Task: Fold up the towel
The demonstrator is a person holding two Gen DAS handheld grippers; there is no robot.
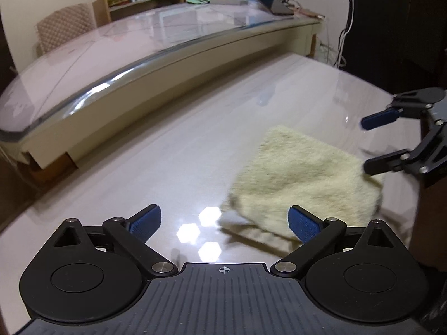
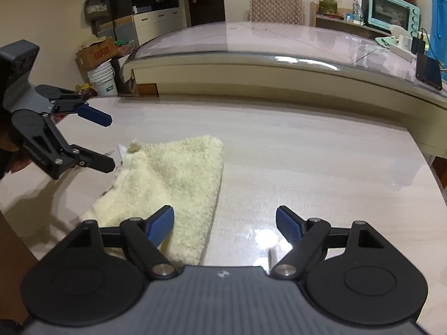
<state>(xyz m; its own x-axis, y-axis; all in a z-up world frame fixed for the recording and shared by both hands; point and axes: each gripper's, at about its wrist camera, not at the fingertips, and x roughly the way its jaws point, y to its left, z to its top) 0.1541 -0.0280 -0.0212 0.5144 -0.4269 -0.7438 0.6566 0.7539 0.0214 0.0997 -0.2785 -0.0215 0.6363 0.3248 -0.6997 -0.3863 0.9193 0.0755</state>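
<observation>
A cream fluffy towel [image 1: 304, 178] lies folded on the pale wooden table [image 1: 167, 153]; it also shows in the right wrist view [image 2: 178, 178]. My left gripper [image 1: 225, 222] is open and empty, just above the table at the towel's near left corner. It appears in the right wrist view [image 2: 110, 142] at the towel's left edge. My right gripper [image 2: 225, 224] is open and empty, with its left finger over the towel's near right edge. It shows in the left wrist view [image 1: 363, 145] at the towel's right side.
A larger glass-topped table [image 1: 139, 44] stands just beyond the wooden one. It carries a phone [image 1: 273, 4], a blue jug [image 2: 438, 25] and clutter. A teal toaster oven [image 2: 391, 11], a chair [image 2: 275, 8], boxes and buckets [image 2: 103, 78] sit farther back.
</observation>
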